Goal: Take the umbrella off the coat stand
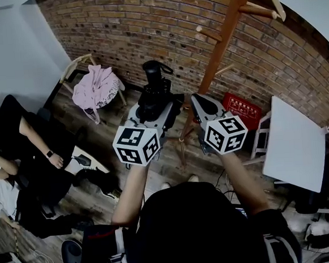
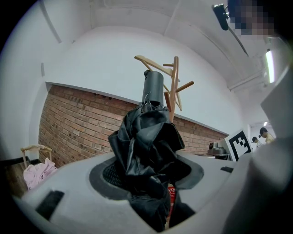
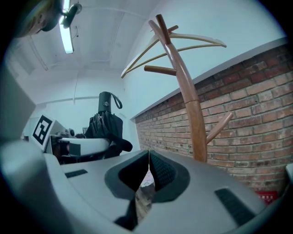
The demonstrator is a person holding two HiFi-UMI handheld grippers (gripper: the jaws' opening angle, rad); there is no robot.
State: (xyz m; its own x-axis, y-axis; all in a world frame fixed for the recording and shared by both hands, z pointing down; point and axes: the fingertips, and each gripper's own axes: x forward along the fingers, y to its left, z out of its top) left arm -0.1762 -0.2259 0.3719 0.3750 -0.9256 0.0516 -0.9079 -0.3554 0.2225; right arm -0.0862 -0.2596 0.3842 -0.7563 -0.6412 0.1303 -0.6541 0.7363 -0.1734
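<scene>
A folded black umbrella (image 1: 155, 88) stands upright between the jaws of my left gripper (image 1: 155, 108), handle end up. In the left gripper view its crumpled black canopy (image 2: 145, 141) fills the gap and the pads press on it; the grey cylindrical handle (image 2: 153, 88) rises above. The wooden coat stand (image 1: 225, 31) is just beyond, its pole (image 2: 174, 87) behind the umbrella, apart from it. My right gripper (image 1: 199, 101) is beside the left one, shut with nothing between its touching tips (image 3: 148, 156). The right gripper view shows the umbrella (image 3: 105, 121) at left and the coat stand (image 3: 185, 91) at right.
A brick wall (image 1: 145, 27) runs behind the stand. A chair draped with pink clothes (image 1: 96, 87) stands at the left, and a seated person (image 1: 31, 161) is nearer left. A red box (image 1: 242, 107) lies by the stand's foot, a white table (image 1: 295, 140) at right.
</scene>
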